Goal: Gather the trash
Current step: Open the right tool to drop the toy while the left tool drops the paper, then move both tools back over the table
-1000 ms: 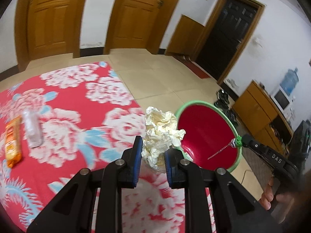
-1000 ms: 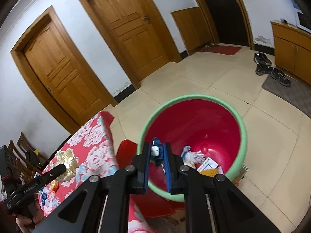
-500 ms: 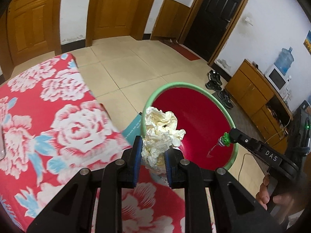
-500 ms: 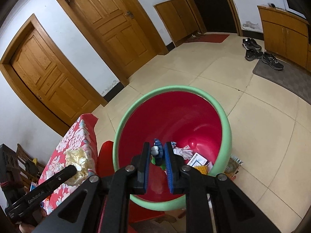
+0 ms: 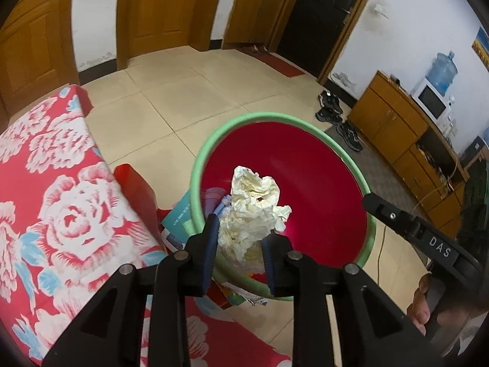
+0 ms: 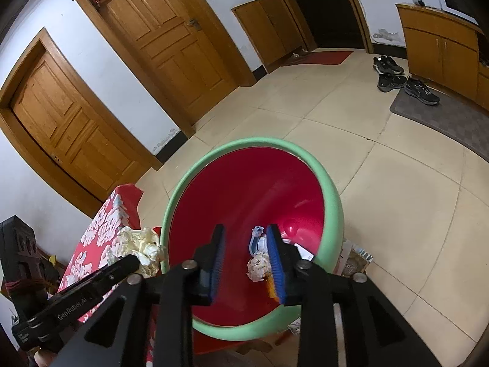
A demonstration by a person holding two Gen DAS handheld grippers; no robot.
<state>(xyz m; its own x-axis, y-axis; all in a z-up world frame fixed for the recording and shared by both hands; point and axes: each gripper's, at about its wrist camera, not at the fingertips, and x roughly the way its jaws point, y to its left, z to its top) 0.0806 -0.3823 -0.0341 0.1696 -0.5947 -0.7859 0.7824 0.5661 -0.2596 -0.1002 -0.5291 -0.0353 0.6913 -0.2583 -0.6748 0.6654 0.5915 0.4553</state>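
Note:
My left gripper [image 5: 240,234] is shut on a crumpled cream paper wad [image 5: 253,206] and holds it over the near rim of the red bin with a green rim [image 5: 275,117]. The wad also shows in the right wrist view [image 6: 137,246], just left of the bin's rim [image 6: 331,202]. My right gripper [image 6: 246,243] is open and empty above the bin's mouth. Inside the bin lie a small paper ball [image 6: 258,270], a blue and white wrapper [image 6: 258,240] and other scraps.
The table with the red flowered cloth [image 5: 61,189] is at the left, beside the bin. Papers and packets [image 5: 177,217] lie on the floor around the bin. Shoes [image 6: 406,81], a grey mat, wooden cabinets [image 5: 394,128] and doors stand farther off.
My right gripper has opened and the small item it held is gone from its jaws. My left gripper has carried the paper wad from the table's edge to over the bin.

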